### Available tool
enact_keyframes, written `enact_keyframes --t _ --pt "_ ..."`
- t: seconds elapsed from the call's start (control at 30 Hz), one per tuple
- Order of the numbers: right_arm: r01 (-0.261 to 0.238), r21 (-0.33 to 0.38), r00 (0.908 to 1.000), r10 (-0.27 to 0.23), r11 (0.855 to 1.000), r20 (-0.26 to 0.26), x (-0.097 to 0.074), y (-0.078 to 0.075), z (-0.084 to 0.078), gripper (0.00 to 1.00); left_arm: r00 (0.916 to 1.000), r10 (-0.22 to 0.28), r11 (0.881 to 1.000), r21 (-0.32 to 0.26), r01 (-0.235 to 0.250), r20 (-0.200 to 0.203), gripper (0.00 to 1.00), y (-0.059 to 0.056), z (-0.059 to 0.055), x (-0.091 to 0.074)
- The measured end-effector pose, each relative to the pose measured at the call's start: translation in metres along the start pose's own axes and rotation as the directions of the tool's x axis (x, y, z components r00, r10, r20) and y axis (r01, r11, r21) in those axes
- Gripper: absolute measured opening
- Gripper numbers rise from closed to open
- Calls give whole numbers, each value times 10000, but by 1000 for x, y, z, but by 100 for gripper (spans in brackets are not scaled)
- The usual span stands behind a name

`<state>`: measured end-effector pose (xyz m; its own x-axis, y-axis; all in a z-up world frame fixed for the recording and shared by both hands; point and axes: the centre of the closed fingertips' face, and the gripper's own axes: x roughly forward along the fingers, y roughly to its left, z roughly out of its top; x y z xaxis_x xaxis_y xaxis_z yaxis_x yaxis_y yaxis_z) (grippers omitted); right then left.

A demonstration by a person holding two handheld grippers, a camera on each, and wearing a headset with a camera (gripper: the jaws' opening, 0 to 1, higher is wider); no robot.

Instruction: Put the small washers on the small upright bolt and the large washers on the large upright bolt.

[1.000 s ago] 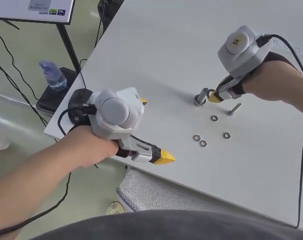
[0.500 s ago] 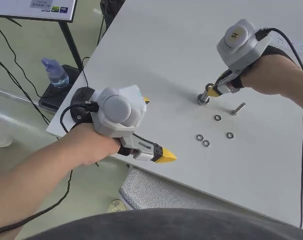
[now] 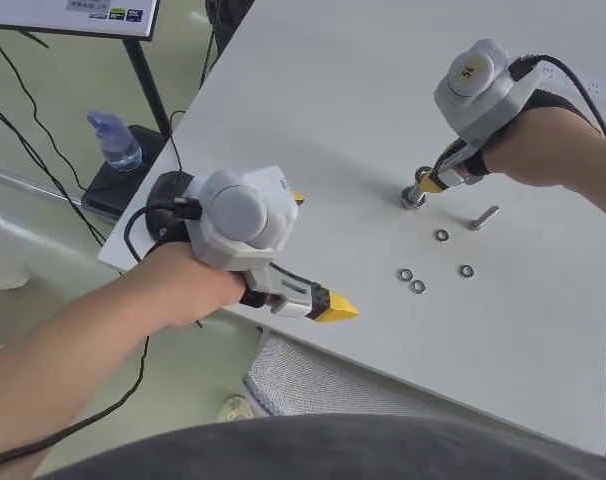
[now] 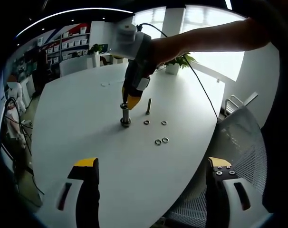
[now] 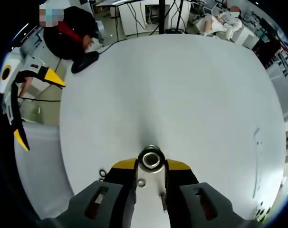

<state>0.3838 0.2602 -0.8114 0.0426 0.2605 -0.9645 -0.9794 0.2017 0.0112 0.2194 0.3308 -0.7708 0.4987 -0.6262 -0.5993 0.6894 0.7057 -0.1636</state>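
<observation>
The right gripper (image 3: 430, 184) stood over the large upright bolt (image 3: 413, 196) on the white table (image 3: 313, 120), its jaws drawn in on a large washer (image 5: 150, 157) at the bolt's top. Four loose washers (image 3: 419, 287) lay just beside it, near the small bolt (image 3: 483, 217). The left gripper (image 3: 335, 308) hung at the table's near edge, jaws spread wide, holding nothing.

Wht table (image 3: 313, 100), bright windows (image 4: 220, 61), shelves (image 4: 63, 43) at bk.
</observation>
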Motion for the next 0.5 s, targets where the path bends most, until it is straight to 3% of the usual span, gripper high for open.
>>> enact_keyframes --t 0.5 --pt "-34 -106 9997 31 9999 -236 9 1 -1 21 10000 -3 10000 -56 2 -68 92 1 -3 0"
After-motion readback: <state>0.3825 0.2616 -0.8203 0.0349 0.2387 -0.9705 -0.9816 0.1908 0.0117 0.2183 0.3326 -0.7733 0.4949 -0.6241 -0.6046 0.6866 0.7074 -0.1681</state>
